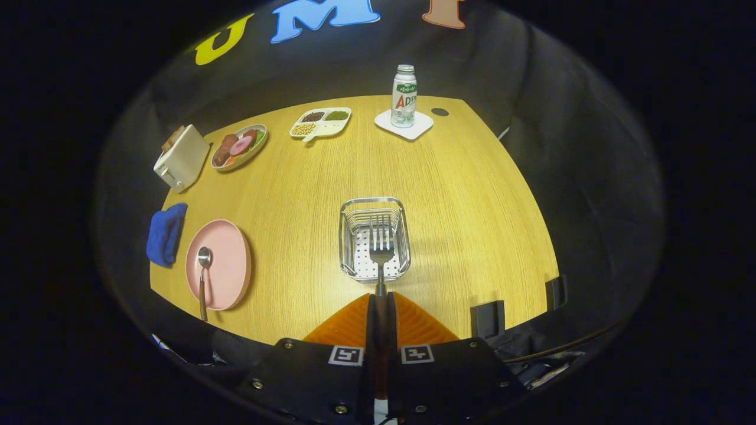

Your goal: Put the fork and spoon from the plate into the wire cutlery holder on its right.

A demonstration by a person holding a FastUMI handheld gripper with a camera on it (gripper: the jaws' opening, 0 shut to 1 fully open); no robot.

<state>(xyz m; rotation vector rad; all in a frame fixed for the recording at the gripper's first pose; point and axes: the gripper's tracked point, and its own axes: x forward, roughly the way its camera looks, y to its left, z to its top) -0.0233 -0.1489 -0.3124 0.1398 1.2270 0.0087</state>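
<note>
The fork (381, 251) was clamped by its handle in the gripper (381, 307), tines held over the wire cutlery holder (348, 236) at twelve o'clock, not yet released. The spoon (204, 265) was left on the plate (230, 265) at ten o'clock.

Fork (381, 251) handle hidden between orange fingers (348, 324) of gripper (381, 304), pressed from both sides; only neck and tines exposed, covering part of wire cutlery holder (354, 236) floor. Spoon (203, 277) handle end overhanging pink plate (227, 265), lost in dark past table (460, 206) edge. Toaster (180, 158) slot contents unclear. Divided dish (322, 123) contents too small to identify.
</note>
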